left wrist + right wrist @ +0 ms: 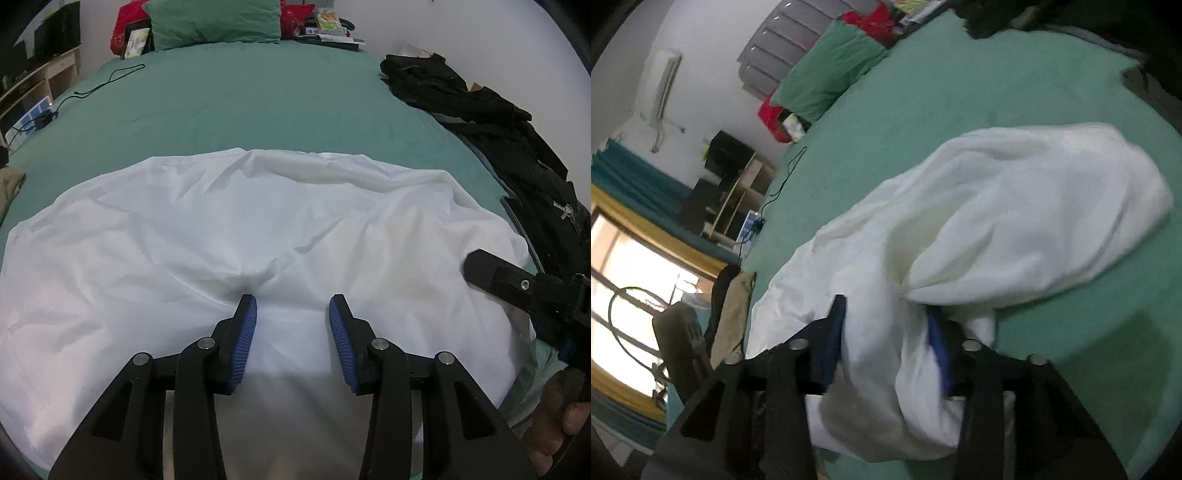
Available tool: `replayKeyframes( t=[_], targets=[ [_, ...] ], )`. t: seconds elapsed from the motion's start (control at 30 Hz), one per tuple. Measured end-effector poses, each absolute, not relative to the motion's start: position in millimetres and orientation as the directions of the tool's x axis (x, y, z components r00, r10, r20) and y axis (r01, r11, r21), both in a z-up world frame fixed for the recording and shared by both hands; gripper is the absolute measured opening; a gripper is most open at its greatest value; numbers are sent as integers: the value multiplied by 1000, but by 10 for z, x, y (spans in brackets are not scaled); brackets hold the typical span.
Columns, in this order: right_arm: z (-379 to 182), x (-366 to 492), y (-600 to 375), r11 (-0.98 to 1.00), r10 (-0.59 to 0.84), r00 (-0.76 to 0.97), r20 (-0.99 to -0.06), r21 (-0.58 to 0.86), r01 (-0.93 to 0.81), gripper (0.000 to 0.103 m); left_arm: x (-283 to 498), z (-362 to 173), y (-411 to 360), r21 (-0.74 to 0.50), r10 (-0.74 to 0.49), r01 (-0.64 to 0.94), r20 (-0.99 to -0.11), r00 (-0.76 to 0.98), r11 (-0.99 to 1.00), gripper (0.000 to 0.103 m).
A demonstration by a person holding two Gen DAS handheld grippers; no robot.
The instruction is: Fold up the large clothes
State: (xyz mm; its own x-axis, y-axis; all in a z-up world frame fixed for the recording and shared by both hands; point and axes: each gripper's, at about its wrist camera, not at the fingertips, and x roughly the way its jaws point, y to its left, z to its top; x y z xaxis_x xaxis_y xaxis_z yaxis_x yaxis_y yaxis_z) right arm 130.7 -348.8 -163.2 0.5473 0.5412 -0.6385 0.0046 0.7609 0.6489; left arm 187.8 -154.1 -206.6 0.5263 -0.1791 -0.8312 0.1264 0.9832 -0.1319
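Note:
A large white garment [229,229] lies spread and wrinkled over the near half of the green bed [258,99]. My left gripper [292,306] is open just above its near edge, with white cloth lying between the blue pads and nothing pinched. My right gripper [886,314] has a thick bunch of the white garment [1015,206] filling the gap between its fingers, and the cloth bulges away toward the upper right. The right gripper also shows at the right edge of the left wrist view [517,288], resting on the garment's right side.
Black clothes [498,125] lie piled along the bed's right edge. A green pillow [218,22] and red items sit at the headboard. A black cable [107,81] runs across the bed's far left. A wooden shelf [40,77] stands left of the bed.

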Motion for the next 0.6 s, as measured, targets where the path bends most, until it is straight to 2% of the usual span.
replayKeyframes(
  t=[0.13, 0.27, 0.6],
  targets=[
    [-1432, 1318, -3315, 813, 505, 559, -658, 581, -51, 33, 1902, -2061, -1461, -169, -220, 145, -830, 513, 975, 43],
    [-1242, 1309, -3109, 862, 457, 567, -685, 500, -90, 32, 1931, -1976, -1214, -271, -314, 158, -830, 462, 949, 43],
    [-861, 1384, -2476, 949, 314, 556, -770, 264, -171, 32, 1597, -1443, 20, -325, -338, 148, -670, 661, 934, 43]
  ],
)
